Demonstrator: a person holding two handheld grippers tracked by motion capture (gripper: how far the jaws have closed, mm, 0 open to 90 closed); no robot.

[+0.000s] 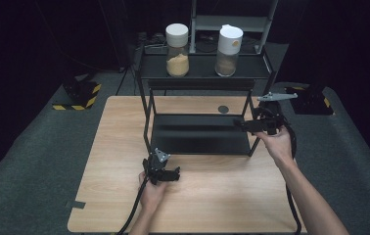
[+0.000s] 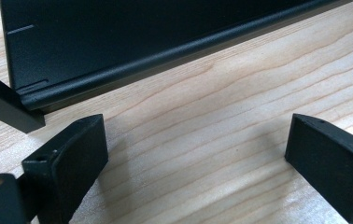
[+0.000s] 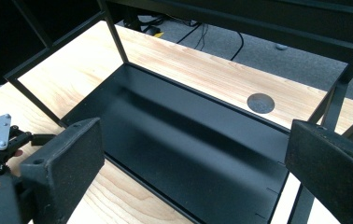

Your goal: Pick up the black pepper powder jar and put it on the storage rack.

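While both tongs are empty, the work looks like it's about the black rack (image 1: 200,132) at table centre and the two jars on its top shelf. Left gripper (image 1: 171,175) sits low at approx 7 o'clock on the wooden table (image 1: 119,147), jaws wide apart w/ nothing between, aimed at the rack's bottom tray edge (image 2: 132,70), prob. parked there to stay out of the way. Right gripper (image 1: 244,125) hovers at approx 3 o'clock by the rack's right leg, jaws also spread, pointing across the lower tray (image 3: 184,140), likely lining up for a reach. Jar w/ tan powder (image 1: 177,50) and jar w/ darker contents (image 1: 228,50) stand upright at 12 o'clock, well apart from both grippers.
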